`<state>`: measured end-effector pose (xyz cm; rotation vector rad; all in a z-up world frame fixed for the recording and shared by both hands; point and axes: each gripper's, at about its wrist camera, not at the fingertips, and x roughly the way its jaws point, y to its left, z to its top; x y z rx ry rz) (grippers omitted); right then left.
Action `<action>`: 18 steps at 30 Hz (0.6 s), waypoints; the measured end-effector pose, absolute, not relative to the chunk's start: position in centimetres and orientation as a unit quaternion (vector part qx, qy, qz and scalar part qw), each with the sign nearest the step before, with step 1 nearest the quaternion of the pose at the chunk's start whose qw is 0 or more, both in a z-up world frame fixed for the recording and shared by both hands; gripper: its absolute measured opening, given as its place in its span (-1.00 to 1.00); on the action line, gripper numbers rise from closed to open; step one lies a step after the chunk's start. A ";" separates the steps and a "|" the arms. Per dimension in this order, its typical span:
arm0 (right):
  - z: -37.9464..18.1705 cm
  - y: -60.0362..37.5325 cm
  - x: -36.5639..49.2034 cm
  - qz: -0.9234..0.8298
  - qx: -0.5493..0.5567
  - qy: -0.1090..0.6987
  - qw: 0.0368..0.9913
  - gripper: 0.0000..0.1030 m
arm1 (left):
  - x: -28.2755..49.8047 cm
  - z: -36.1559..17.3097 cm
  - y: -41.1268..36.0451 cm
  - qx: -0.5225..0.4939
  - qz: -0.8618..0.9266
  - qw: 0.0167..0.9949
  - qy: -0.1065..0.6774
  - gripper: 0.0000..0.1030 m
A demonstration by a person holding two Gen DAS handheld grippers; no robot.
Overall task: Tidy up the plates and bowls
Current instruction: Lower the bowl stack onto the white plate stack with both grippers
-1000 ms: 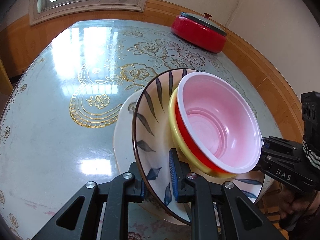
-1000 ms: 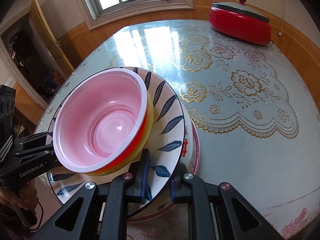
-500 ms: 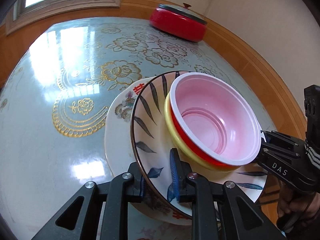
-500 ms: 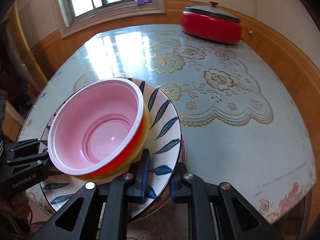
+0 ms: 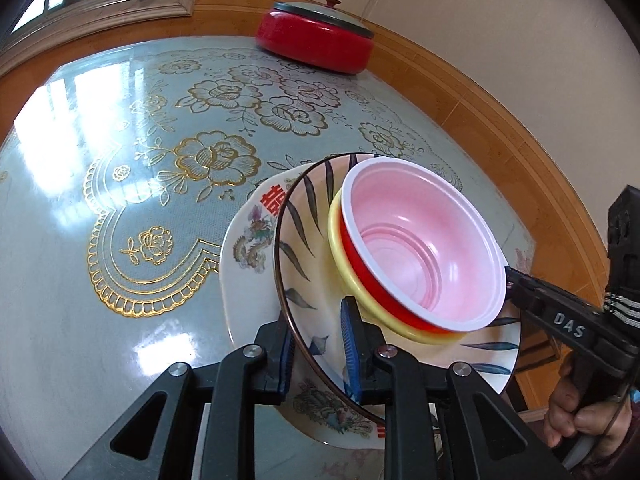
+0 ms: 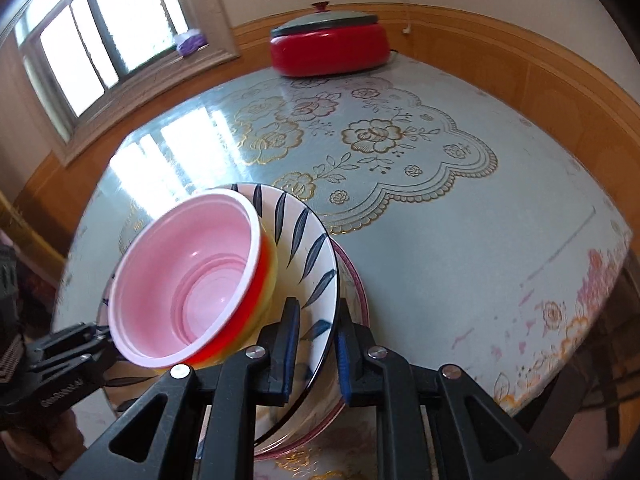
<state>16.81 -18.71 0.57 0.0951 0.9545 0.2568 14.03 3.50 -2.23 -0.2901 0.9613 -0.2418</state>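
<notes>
- In the left wrist view, the left gripper (image 5: pixel 319 354) at the bottom centre pinches the near rim of a leaf-patterned plate (image 5: pixel 316 280) between its blue pads – one pad on the inner face, one behind the rim.
- On this plate sits a stack of bowls: a pink bowl (image 5: pixel 424 252) nested in a yellow bowl (image 5: pixel 340 256), with a red band showing between the two rims. The stack leans toward the lower right of the frame.
- Under the leaf-patterned plate lies a white plate (image 5: pixel 248 248) with red characters and flower pictures; it sticks out to the left.
- The right gripper (image 5: pixel 520 280) comes in from the right edge of this view, held by a hand (image 5: pixel 580 420) in the lower right corner. Its tip is at the far rim of the plate, behind the pink bowl.
- In the right wrist view, the right gripper (image 6: pixel 313 346) at the bottom centre is closed on the plate's rim, a blue pad on each side. A pink-edged plate rim (image 6: pixel 358 280) shows below.
- The left gripper (image 6: pixel 100 340) shows at the lower left of that view, blurred, reaching under the pink bowl.
- The counter (image 5: pixel 60 280) has a pale blue cover with gold flowers. A red pot (image 5: pixel 316 40) with a grey lid stands at its far edge, well apart from the plates.
</notes>
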 end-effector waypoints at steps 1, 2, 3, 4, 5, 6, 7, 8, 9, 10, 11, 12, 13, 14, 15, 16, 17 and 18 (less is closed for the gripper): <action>0.8 -18.8 16.3 0.119 0.047 0.454 0.882 -0.69 | 13.9 -2.2 3.4 -0.134 -0.118 0.871 0.457 -0.57; 1.0 -18.9 15.9 0.117 0.049 0.452 0.883 -0.68 | 13.8 -2.1 3.4 -0.127 -0.121 0.873 0.455 -0.57; 1.1 -18.8 15.4 0.117 0.050 0.452 0.883 -0.68 | 13.7 -2.0 3.4 -0.123 -0.123 0.874 0.454 -0.57; 0.9 -18.7 15.1 0.115 0.048 0.456 0.881 -0.69 | 13.7 -2.0 3.4 -0.121 -0.125 0.875 0.452 -0.57; 0.7 -18.5 14.8 0.111 0.048 0.458 0.881 -0.69 | 13.7 -2.0 3.5 -0.121 -0.127 0.875 0.450 -0.57; 0.6 -18.4 14.5 0.111 0.051 0.457 0.881 -0.70 | 13.6 -2.0 3.5 -0.120 -0.129 0.876 0.450 -0.57; 0.4 -18.3 14.3 0.112 0.052 0.455 0.882 -0.70 | 13.6 -1.9 3.5 -0.118 -0.130 0.876 0.449 -0.57; 0.2 -18.1 14.2 0.109 0.051 0.453 0.883 -0.70 | 13.6 -1.9 3.5 -0.114 -0.131 0.877 0.448 -0.57; 0.2 -17.9 14.1 0.103 0.048 0.452 0.885 -0.70 | 13.5 -1.9 3.4 -0.110 -0.132 0.878 0.447 -0.57; 0.2 -17.7 14.1 0.098 0.046 0.451 0.886 -0.71 | 13.5 -1.8 3.4 -0.109 -0.131 0.878 0.447 -0.57; 0.2 -17.6 14.1 0.095 0.045 0.451 0.886 -0.71 | 13.5 -1.8 3.4 -0.111 -0.131 0.878 0.447 -0.57; 0.2 -17.6 14.0 0.093 0.045 0.449 0.887 -0.71 | 13.4 -1.7 3.5 -0.111 -0.132 0.878 0.447 -0.57; 0.1 -17.7 14.0 0.092 0.048 0.449 0.887 -0.71 | 13.4 -1.7 3.4 -0.110 -0.133 0.878 0.446 -0.57; 0.0 -17.7 14.0 0.092 0.050 0.450 0.887 -0.72 | 13.3 -1.6 3.4 -0.108 -0.132 0.879 0.445 -0.57; -0.1 -17.6 14.0 0.092 0.051 0.450 0.887 -0.72 | 13.3 -1.6 3.4 -0.105 -0.131 0.880 0.444 -0.57; -0.1 -17.5 14.0 0.090 0.049 0.450 0.887 -0.72 | 13.2 -1.5 3.3 -0.101 -0.129 0.881 0.443 -0.57; -0.1 -17.4 13.9 0.088 0.048 0.450 0.888 -0.72 | 13.0 -1.4 3.3 -0.096 -0.128 0.883 0.442 -0.57; 0.0 -17.4 13.8 0.088 0.049 0.450 0.887 -0.72 | 12.9 -1.3 3.3 -0.093 -0.125 0.884 0.440 -0.57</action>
